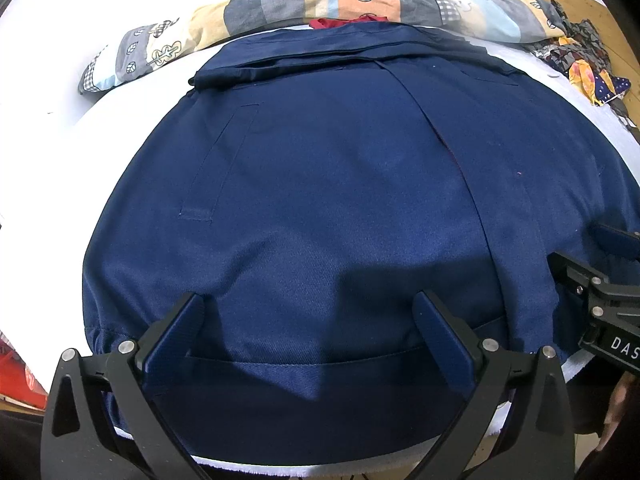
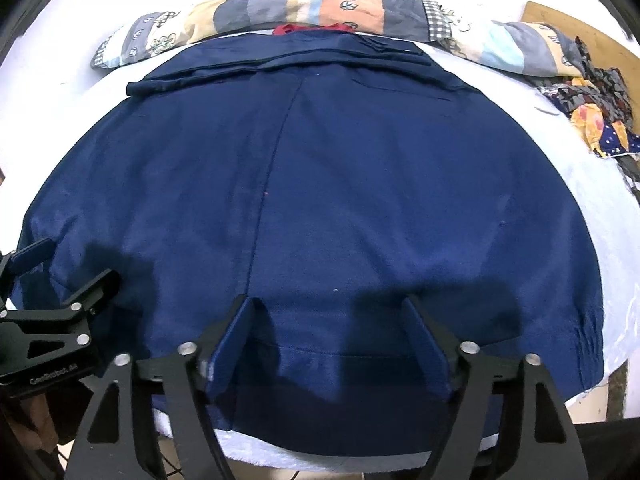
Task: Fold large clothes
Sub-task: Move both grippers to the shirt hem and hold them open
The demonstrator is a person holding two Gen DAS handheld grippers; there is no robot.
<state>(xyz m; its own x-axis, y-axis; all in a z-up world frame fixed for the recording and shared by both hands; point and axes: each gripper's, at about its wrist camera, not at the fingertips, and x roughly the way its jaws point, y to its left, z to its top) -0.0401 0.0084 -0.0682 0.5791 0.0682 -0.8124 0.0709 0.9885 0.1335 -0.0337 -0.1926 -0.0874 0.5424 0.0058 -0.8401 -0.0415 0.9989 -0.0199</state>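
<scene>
The navy garment point(image 1: 320, 184) lies flat at the table's point(image 1: 48, 92) near edge; both the left gripper point(image 1: 308, 312) and right gripper point(image 2: 328, 316) hover with jaws wide, apparently gripping nothing.

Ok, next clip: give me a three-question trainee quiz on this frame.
1. True or false: the left claw is clamped on the navy garment.
2. What lies beyond the garment's far edge? A) patchwork quilt B) a laptop C) a shoe
3. Which surface is the garment spread on?

Key: 1. False, both it and the right claw stand open above the fabric. 2. A. 3. The white sheet.
</scene>
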